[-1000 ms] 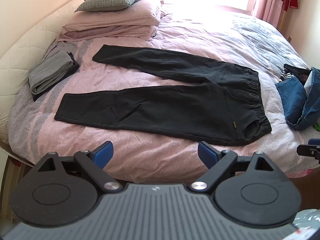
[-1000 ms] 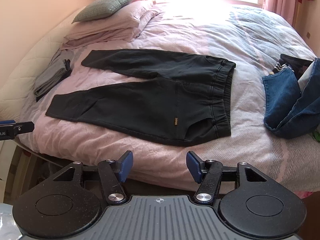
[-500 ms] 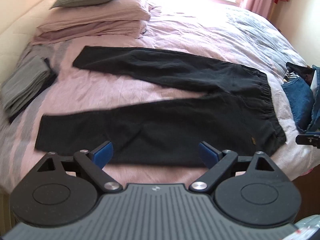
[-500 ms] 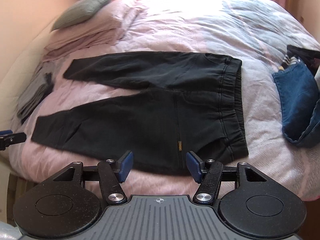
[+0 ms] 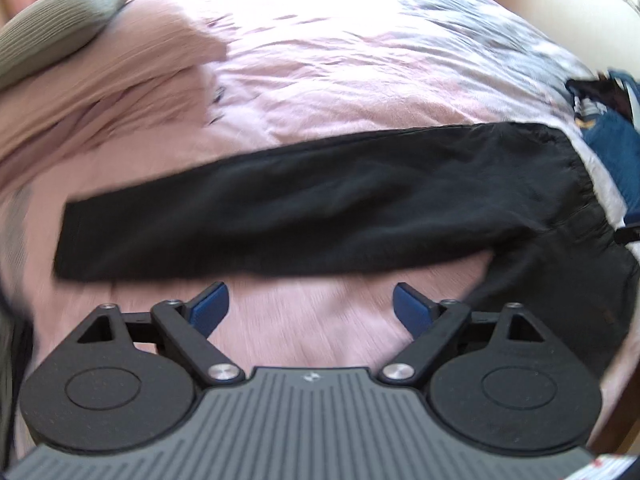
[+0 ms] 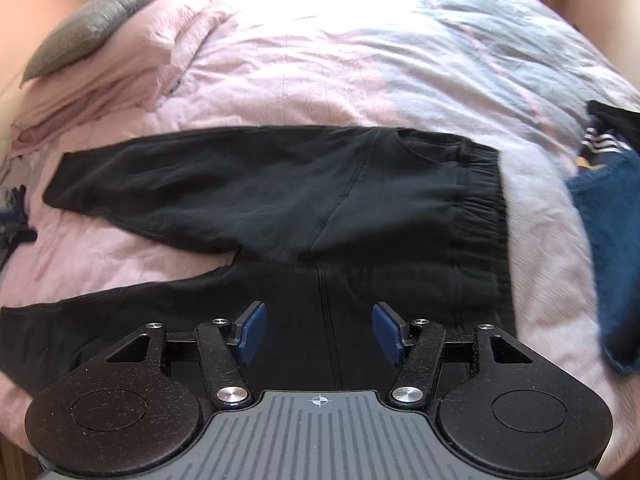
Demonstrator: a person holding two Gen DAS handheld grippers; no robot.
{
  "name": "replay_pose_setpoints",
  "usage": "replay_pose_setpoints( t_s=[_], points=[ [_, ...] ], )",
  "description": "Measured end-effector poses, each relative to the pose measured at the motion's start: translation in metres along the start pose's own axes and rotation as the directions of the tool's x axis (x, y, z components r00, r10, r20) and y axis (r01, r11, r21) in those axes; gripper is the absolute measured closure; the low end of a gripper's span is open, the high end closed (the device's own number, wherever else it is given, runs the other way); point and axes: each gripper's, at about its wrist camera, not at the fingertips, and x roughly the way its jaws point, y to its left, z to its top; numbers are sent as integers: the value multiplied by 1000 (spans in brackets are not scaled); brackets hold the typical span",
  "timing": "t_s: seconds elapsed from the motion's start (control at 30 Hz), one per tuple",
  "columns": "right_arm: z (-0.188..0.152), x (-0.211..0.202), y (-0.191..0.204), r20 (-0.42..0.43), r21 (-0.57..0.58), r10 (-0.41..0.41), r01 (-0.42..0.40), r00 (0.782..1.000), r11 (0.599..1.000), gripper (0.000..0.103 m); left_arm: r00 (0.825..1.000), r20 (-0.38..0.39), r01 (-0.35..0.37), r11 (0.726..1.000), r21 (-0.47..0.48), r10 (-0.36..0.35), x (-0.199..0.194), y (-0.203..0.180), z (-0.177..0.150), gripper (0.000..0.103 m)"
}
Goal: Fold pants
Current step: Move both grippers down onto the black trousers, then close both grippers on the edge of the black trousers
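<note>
Black pants (image 6: pixel 280 200) lie flat on the pink bedspread (image 6: pixel 312 80), legs spread to the left, elastic waistband (image 6: pixel 480 208) to the right. In the left wrist view the far leg (image 5: pixel 280 216) stretches across the frame. My left gripper (image 5: pixel 310 304) hovers over bare bedspread between the two legs, just short of the far leg; its jaws are closing with nothing between them. My right gripper (image 6: pixel 318 332) hangs open above the seat of the pants near the centre seam, holding nothing.
A grey cushion (image 6: pixel 88 24) tops stacked pink pillows (image 6: pixel 120 68) at the back left. Blue jeans (image 6: pixel 604 216) and dark striped clothes (image 6: pixel 608 128) lie at the right edge of the bed. Part of the other gripper (image 6: pixel 16 232) shows at the far left.
Both grippers have dropped and moved forward over the bed, so the pants now fill the views. The left one has passed the near leg. The pants have not moved.
</note>
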Motion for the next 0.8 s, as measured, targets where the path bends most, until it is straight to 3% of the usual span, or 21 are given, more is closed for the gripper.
replay_pose_setpoints(
  t_s=[0.2,0.43,0.57,0.7,0.8],
  points=[
    [56,79,-12,-8,-54,11,-11,1000,998,47,996,39,67,981,180,-76,93,29,53,26],
    [144,147,-16,56,-237,19,-5,998,971,47,988,19,137,915,380,-156,175,55,108,26],
    [175,176,-12,54,-352,13,7,998,936,47,979,-42,200,886,418,-201,208,71,118,26],
    [185,208,-18,-11,-416,-11,6,1000,909,47,971,-124,238,852,466,-203,233,80,116,26],
    [185,230,-24,-68,-443,-35,1,997,897,47,960,-159,279,851,445,-231,242,86,117,30]
  ],
)
